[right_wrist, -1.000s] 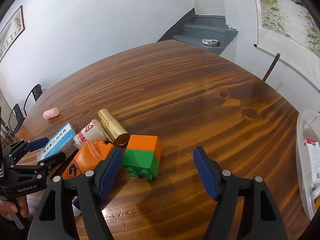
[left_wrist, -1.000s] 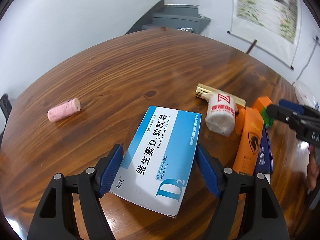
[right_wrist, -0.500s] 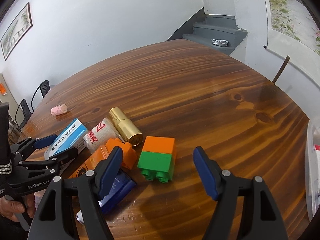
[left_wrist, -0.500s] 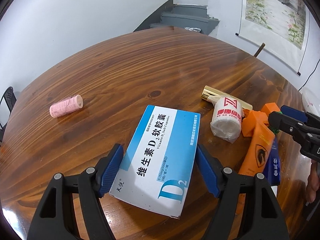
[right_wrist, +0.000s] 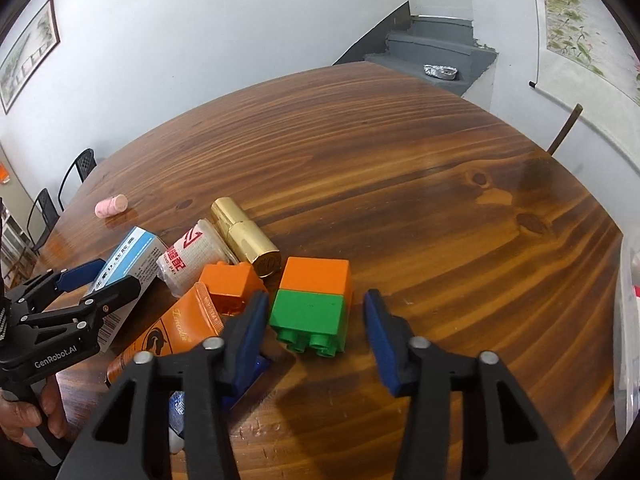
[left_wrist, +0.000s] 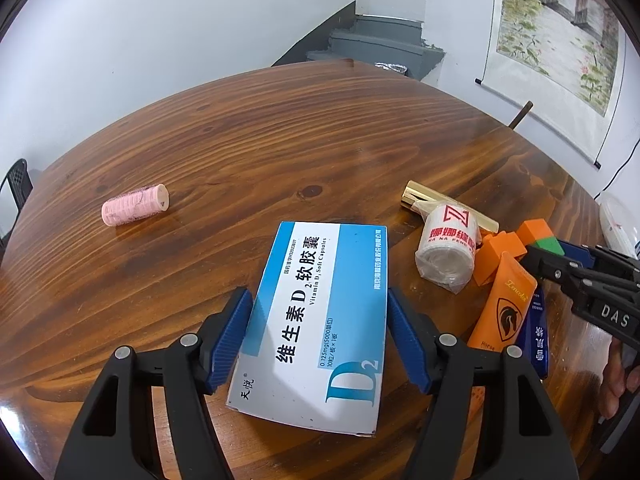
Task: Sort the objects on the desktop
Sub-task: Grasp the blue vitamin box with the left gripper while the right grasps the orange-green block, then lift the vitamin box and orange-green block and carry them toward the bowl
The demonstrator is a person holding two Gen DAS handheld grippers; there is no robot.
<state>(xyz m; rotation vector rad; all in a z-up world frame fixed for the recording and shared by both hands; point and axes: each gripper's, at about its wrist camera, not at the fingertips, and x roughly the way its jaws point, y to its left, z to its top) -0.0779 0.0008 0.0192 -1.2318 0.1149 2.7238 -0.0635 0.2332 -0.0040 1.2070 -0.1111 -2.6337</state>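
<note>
Counting the stock on one round wooden table (left_wrist: 280,128): one blue-and-white medicine box (left_wrist: 316,320), one pink roll (left_wrist: 134,205), one white bandage roll (left_wrist: 448,248) in clear wrap, one gold cylinder (right_wrist: 245,236), one orange tube (left_wrist: 504,300) with an orange cap, one dark blue item (left_wrist: 538,336) partly hidden under that tube, and one toy block (right_wrist: 314,300), orange half on the far side and green half on the near side. Pink roll lies alone at far left, well apart from the rest; the other six are clustered together. Two grippers are present. Left gripper (left_wrist: 318,336): jaws closing, medicine box between them, its pads just beside the box's long edges, contact not clearly seen. Right gripper (right_wrist: 316,324): jaws closing, toy block between them, left pad right at the block's side, right pad apart from it. One clear container edge (right_wrist: 626,320) sits at far right, contents unreadable.
</note>
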